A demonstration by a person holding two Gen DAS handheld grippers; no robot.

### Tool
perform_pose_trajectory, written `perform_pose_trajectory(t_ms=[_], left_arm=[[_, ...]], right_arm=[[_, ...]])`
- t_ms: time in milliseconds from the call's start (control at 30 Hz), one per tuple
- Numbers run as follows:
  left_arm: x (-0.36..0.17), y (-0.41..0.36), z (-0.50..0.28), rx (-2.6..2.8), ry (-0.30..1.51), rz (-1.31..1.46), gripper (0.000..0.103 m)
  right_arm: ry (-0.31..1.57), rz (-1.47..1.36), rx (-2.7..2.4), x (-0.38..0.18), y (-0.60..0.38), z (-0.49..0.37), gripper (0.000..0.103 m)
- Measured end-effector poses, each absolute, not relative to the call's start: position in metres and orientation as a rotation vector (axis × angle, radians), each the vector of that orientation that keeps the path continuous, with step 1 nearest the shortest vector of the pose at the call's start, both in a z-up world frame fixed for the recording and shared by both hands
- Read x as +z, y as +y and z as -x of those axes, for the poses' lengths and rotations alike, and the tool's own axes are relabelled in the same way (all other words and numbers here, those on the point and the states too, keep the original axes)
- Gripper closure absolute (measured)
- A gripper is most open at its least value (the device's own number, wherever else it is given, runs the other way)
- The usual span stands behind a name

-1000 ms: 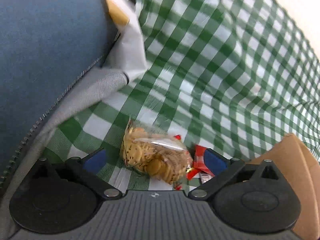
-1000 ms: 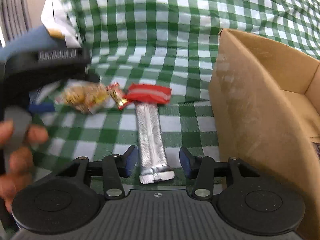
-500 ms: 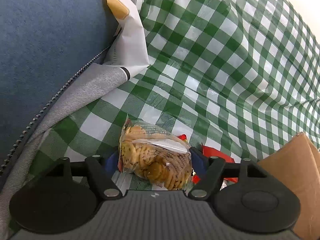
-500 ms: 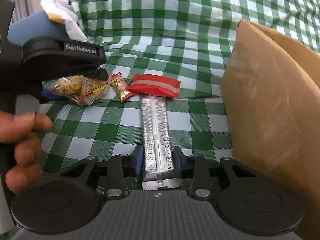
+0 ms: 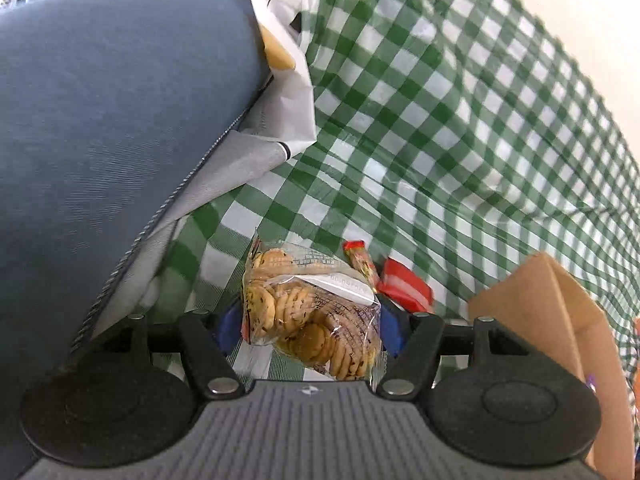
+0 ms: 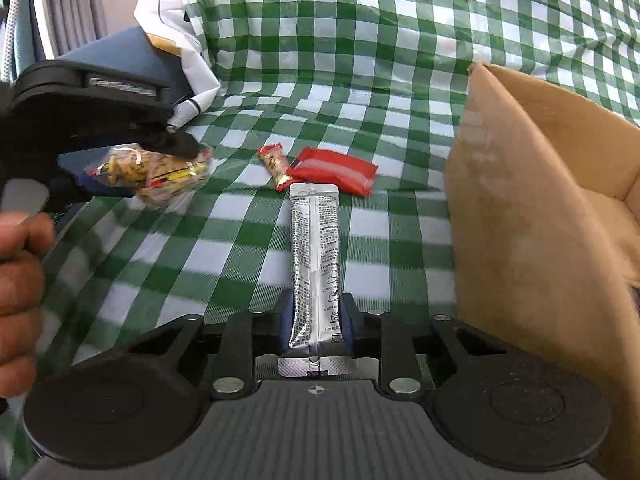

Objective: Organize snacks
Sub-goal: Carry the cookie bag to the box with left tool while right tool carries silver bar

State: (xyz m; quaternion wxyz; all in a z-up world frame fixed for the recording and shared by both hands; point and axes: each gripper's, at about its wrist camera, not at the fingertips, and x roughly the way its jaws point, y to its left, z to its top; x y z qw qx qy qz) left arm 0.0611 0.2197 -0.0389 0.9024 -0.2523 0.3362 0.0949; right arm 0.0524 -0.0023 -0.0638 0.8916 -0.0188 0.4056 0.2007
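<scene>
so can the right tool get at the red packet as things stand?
Probably not yet: the right tool is shut on the silver stick pack, so it is occupied. The path itself looks free; the red packet lies in the open on the checked cloth.

Cardboard box (image 6: pixel 532 216) right of snacks (image 6: pixel 332 170)

a green-and-white checked tablecloth (image 5: pixel 460 128) is being seen spread under everything, wrinkled toward 2 o'clock in the left wrist view. a blue-grey zippered bag (image 5: pixel 100 128) is lying at 10 o'clock, with its zipper edge being rested on the cloth. a white paper sheet (image 5: pixel 292 92) is being pressed against the bag at 12 o'clock.
</scene>
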Motion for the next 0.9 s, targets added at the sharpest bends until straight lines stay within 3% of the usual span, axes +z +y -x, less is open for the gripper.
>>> perform_pose_trajectory(t_ms=[300,700,900], left_arm=[[-0.003,0.203,-0.01,0.13,0.69,0.494,0.031],[0.059,0.159,0.0,0.034,0.62,0.469,0.031],[0.046,0.134,-0.008,-0.03,0.604,0.413,0.031]], right_arm=[[0.761,0.103,0.477,-0.028,-0.022,0.004,0.078],[0.556,0.014,0.409,0.069,-0.1,-0.01,0.078],[0.45,0.009,0.36,0.09,-0.144,-0.029,0.078]])
